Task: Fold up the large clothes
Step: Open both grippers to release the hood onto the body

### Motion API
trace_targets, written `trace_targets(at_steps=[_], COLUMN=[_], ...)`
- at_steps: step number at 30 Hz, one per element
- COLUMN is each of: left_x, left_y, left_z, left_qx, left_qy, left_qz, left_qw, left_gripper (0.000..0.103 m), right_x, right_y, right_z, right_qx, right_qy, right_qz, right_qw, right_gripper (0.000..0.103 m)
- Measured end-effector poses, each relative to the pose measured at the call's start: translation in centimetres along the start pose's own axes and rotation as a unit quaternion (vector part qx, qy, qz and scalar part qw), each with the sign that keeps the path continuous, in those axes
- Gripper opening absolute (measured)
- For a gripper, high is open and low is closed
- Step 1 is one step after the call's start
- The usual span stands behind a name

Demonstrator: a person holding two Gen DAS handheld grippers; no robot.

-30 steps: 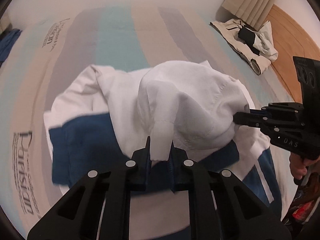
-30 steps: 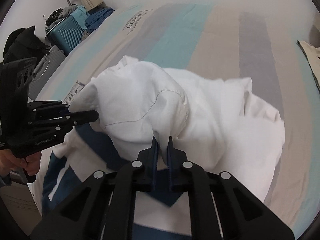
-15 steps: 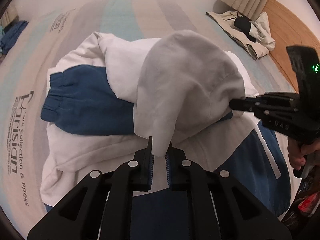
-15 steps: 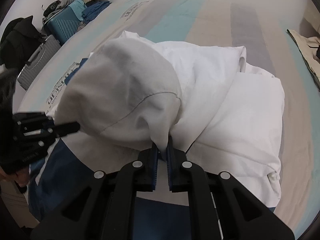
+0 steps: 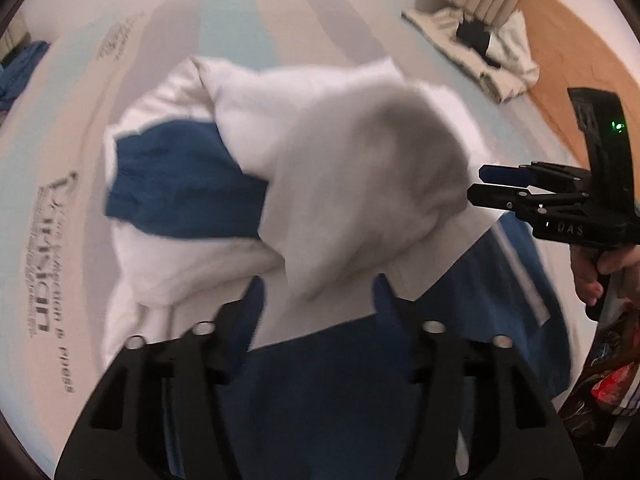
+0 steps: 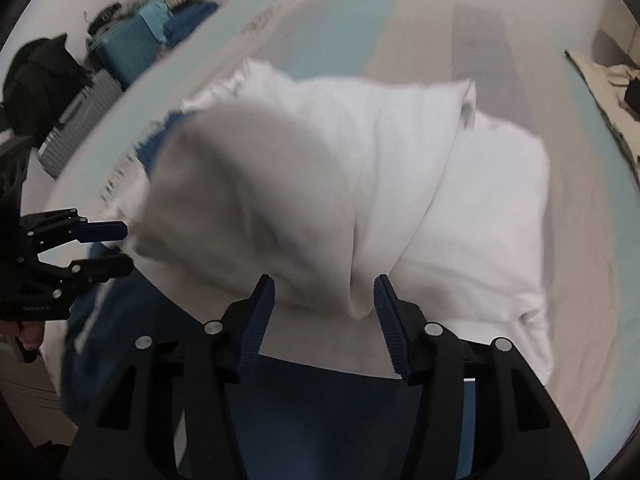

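Note:
A large white and blue garment [image 5: 360, 168] lies bunched on the striped bed sheet [image 5: 240, 20]. Its raised white fold [image 6: 280, 184] sags loose between the two grippers, blurred by motion. My left gripper [image 5: 318, 284] has its jaws opening; the fold's edge hangs between them and neither pad touches it. The jaws of my right gripper [image 6: 323, 282] are opening too, with a white corner of cloth free between them. In the left wrist view the right gripper [image 5: 478, 183] stands at the fold's right side. Opposite, the left gripper [image 6: 126, 248] stands at its left side.
A heap of cream and black clothes [image 5: 480, 52] lies at the bed's far right corner, by a wooden floor [image 5: 568, 64]. Left of the bed stand a teal suitcase [image 6: 124, 48], a grey case [image 6: 76, 128] and a black bag [image 6: 40, 68]. A hand [image 5: 592, 276] holds the right gripper's handle.
Both grippers were shut on the white fold and drew it towards me over the blue part. Now both have opened wide and the fold has slipped free.

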State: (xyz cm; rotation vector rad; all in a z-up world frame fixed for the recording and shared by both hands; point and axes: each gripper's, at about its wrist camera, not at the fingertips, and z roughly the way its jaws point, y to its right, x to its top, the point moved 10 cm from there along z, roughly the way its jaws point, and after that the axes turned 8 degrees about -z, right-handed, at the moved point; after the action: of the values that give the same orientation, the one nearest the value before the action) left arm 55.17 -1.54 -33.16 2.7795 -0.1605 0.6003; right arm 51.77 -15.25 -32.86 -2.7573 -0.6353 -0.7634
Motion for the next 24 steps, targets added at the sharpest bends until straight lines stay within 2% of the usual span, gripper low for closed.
trace_targets(at_steps=[2, 5, 7, 10, 12, 15, 19, 24], left_x=[1.7, 5.3, 8.0, 11.1, 12.1, 11.5, 8.3, 3.5], left_y=[0.0, -0.1, -0.2, -0.2, 0.0, 1.1, 1.9, 2.0], left_z=[-1.3, -1.5, -0.5, 1.7, 3.0, 5.1, 6.2, 7.9], left_qx=[-0.003, -0.003, 0.003, -0.017, -0.012, -0.009, -0.013, 0.001], left_qy=[0.018, 0.041, 0.053, 0.052, 0.054, 0.037, 0.013, -0.019], left_qz=[-0.005, -0.003, 0.006, -0.002, 0.007, 0.033, 0.048, 0.068], left_qw=[0.9998, 0.9991, 0.9986, 0.9985, 0.9985, 0.9987, 0.9987, 0.9975], left_gripper=[0.074, 0.075, 0.075, 0.075, 0.075, 0.074, 0.074, 0.074], right_x=[1.6, 4.2, 5.3, 5.7, 5.1, 3.7, 1.4, -1.6], right_y=[0.5, 1.4, 1.8, 2.2, 2.3, 1.9, 0.8, 0.0], right_z=[-1.2, -1.2, 0.3, 2.5, 4.0, 4.8, 5.2, 6.1], right_qx=[0.001, -0.011, -0.011, -0.005, -0.007, -0.008, -0.011, -0.014], right_qy=[0.018, 0.032, 0.025, 0.013, 0.001, -0.007, -0.019, -0.044], right_qz=[0.0, -0.011, -0.018, -0.014, -0.006, 0.001, -0.003, -0.009], right_qw=[1.0, 0.999, 0.999, 1.0, 1.0, 1.0, 1.0, 0.999], right_gripper=[0.05, 0.052, 0.052, 0.052, 0.052, 0.052, 0.052, 0.052])
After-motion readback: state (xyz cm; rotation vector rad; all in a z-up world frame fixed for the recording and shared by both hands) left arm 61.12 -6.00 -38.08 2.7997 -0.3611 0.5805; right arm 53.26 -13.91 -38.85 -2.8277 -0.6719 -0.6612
